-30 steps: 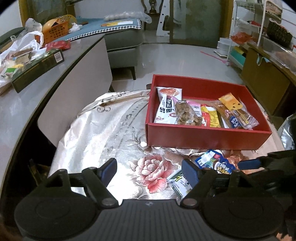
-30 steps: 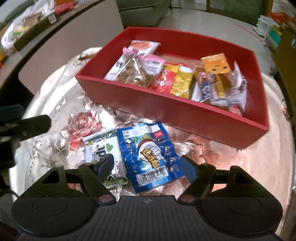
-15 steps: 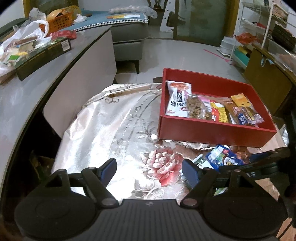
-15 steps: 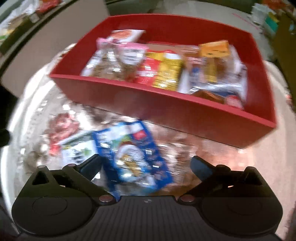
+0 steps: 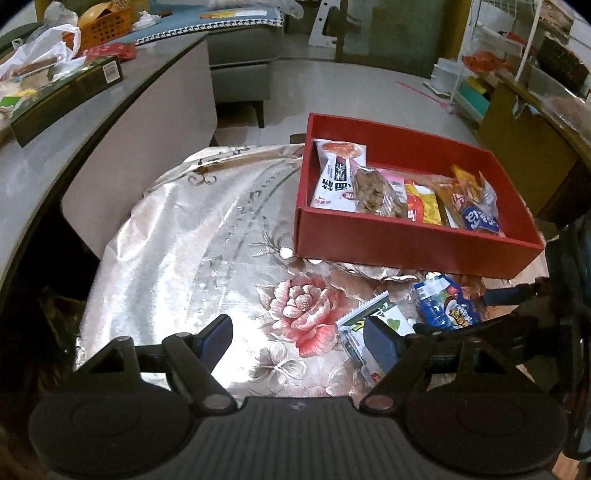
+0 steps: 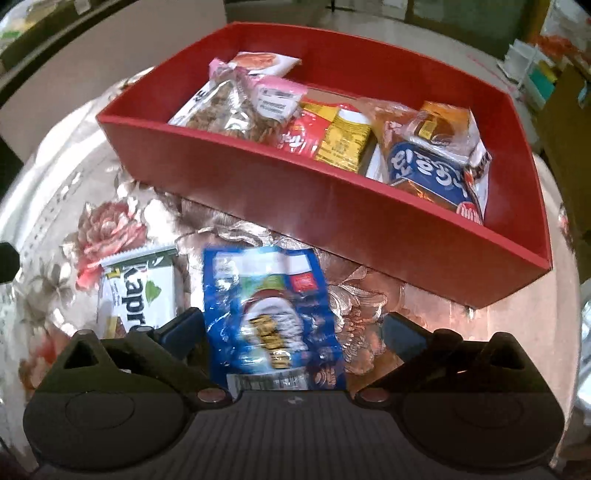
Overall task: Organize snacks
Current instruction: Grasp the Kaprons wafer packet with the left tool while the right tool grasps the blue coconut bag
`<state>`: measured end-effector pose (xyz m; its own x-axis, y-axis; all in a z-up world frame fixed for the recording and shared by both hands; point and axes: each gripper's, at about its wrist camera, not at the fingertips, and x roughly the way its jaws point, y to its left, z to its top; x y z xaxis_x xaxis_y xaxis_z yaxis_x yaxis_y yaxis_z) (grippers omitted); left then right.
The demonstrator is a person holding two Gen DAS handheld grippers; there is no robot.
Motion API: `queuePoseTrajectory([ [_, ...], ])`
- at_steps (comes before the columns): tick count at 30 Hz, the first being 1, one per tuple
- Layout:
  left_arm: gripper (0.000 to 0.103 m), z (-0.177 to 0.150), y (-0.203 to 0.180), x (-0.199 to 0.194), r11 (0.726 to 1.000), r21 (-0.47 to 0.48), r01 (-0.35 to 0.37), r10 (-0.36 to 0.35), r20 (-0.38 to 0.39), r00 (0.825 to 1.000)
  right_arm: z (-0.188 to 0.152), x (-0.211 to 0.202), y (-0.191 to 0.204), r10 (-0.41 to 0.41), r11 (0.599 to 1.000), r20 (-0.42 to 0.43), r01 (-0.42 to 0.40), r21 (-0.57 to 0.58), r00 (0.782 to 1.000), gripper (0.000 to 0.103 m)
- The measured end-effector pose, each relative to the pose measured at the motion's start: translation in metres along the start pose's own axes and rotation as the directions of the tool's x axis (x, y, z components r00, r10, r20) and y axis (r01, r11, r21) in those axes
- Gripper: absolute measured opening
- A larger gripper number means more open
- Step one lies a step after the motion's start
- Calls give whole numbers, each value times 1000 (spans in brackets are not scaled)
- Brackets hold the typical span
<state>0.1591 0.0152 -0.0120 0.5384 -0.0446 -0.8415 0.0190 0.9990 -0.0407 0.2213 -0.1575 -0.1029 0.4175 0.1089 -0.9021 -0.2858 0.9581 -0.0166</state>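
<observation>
Pale floor (image 5: 354, 85) ahead of claw; grey sofa (image 5: 240, 70) far ahead-left; grey counter (image 5: 74, 122) left; wire rack (image 5: 517, 48) far right.

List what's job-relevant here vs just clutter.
Job:
- red box with snacks in it
- blue snack packet, between the open right gripper fingers
- white-green Kapro packet
- left gripper, open, empty

Clutter:
- dark green carton
- orange basket
- white plastic bag
</observation>
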Motion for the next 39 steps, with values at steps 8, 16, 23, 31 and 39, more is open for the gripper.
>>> queuePoseTrajectory([
  [8, 72, -2, -5, 6, 1000, -3, 28, -28, -35, 999, -3, -16, 5, 44, 999, -24, -44, -10, 999, 77],
  [16, 72, -7, -16, 25, 996, -51, 76, -81, -106, 991, -14, -37, -16, 45, 999, -6, -45, 24, 999, 76],
  [23, 73, -10, -36, 60, 982, -172, 84, -116, -187, 975, -29, -36, -32, -5, 1000, -24, 6, 25, 1000, 76],
  [31, 74, -13, -71, 78, 993, -114, -32, 13, -160, 987, -35, -26, -36, -19, 999, -35, 20, 29, 999, 90],
  [39, 59, -16, -76, 75, 998, -42, -56, 50, -127, 991, -43, -22, -37, 8, 999, -27, -7, 51, 1000, 103],
])
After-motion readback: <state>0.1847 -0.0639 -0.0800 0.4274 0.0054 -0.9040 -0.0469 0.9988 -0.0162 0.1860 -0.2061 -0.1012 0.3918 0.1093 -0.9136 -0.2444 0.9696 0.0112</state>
